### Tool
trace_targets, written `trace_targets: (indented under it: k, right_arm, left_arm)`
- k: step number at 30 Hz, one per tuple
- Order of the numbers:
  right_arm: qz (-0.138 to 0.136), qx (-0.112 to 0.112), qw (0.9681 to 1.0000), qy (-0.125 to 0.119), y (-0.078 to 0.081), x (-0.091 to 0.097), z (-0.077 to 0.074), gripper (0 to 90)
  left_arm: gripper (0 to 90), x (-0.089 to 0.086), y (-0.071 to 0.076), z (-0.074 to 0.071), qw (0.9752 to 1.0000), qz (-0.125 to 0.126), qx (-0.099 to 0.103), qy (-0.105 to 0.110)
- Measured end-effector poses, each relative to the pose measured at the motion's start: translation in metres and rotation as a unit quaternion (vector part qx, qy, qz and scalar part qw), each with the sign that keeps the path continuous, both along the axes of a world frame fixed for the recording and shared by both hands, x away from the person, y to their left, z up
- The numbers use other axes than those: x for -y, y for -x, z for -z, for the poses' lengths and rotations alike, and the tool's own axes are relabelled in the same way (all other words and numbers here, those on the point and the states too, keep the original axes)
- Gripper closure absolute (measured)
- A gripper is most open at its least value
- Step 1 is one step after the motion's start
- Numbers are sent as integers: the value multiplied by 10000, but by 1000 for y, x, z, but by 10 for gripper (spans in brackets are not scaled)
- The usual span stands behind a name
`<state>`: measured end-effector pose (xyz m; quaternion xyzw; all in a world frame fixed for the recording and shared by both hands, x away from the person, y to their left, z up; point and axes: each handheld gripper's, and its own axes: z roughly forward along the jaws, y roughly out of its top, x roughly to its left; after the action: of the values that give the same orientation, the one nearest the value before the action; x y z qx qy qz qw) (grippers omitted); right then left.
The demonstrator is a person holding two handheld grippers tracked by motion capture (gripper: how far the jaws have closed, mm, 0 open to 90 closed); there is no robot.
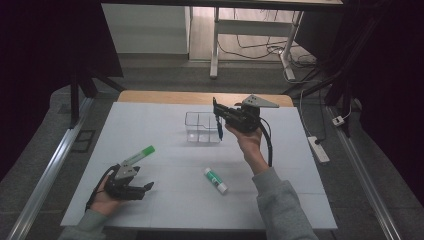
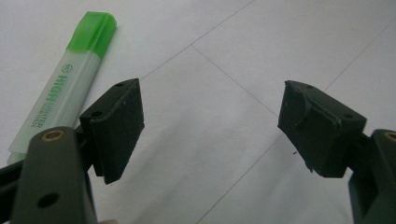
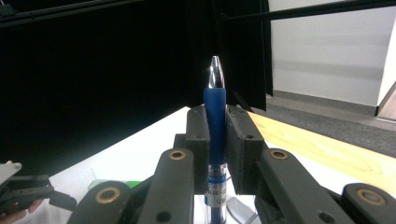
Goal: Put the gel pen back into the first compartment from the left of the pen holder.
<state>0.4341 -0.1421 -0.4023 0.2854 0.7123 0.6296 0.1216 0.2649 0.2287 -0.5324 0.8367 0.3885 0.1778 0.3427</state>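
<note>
My right gripper (image 1: 216,111) is raised above a clear divided box (image 1: 196,129) at the table's middle back. It is shut on a blue pen (image 1: 219,130) that hangs over the box's right side. In the right gripper view the pen (image 3: 215,116) stands clamped between the two black jaws, its silver tip pointing away. My left gripper (image 1: 146,186) rests low at the front left with its jaws wide apart and nothing between them (image 2: 212,107). A green highlighter (image 1: 139,155) lies just beyond it, and beside the left jaw (image 2: 65,88).
A white glue stick with green print (image 1: 215,180) lies on the white table top (image 1: 165,200) in front of the right forearm. A wooden edge (image 1: 165,97) runs along the back. The left gripper (image 3: 28,193) also appears low in the right gripper view.
</note>
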Motion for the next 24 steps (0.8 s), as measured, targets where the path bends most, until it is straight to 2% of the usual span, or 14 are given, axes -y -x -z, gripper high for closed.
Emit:
trace_targets:
  k: [14, 24]
  right_arm:
    - [-75, 3, 10000, -61, -9, -15, -10, 789]
    - [-164, 96, 9998, -112, -13, -32, -23, 789]
  left_arm:
    - [219, -1, 1, -1, 10000, -35, 41, 56]
    - [218, -1, 1, -1, 10000, -35, 35, 80]
